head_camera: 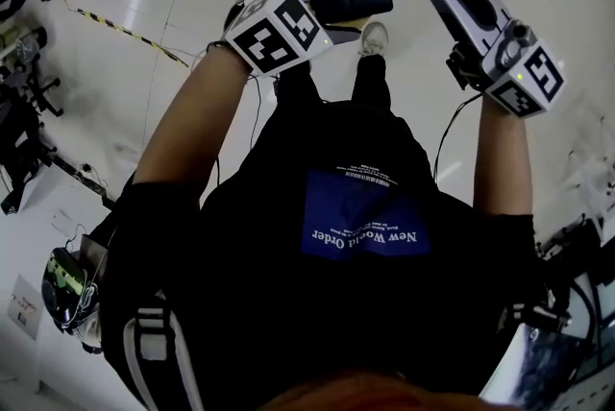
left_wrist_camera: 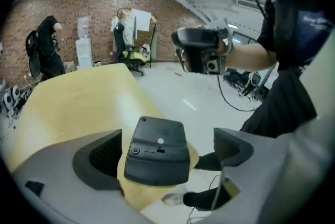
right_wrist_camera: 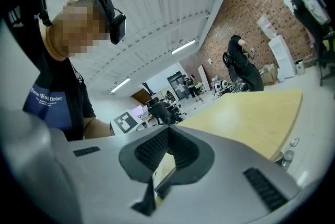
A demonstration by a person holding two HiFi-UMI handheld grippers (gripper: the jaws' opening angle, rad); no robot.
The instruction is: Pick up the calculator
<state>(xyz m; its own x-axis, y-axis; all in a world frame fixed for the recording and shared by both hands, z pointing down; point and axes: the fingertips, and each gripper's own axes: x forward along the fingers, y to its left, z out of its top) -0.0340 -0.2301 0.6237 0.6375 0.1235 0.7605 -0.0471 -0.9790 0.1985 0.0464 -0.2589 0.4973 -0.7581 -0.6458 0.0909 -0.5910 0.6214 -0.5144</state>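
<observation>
Left gripper view: a black rectangular plastic calculator (left_wrist_camera: 157, 157) is seen back side up between the jaws of the left claw (left_wrist_camera: 166, 150), which are spread wide. Its left edge is against or just beside the left jaw, while a clear gap is left at the right jaw, so it is not gripped. The calculator is seen over the rounded edge of the pale wooden table (left_wrist_camera: 68, 108), partly beyond it above the white floor (left_wrist_camera: 188, 92); whether it rests on the table cannot be told. The right claw (right_wrist_camera: 167, 152) is held off the table's edge, its jaws closed together with nothing between them.
</observation>
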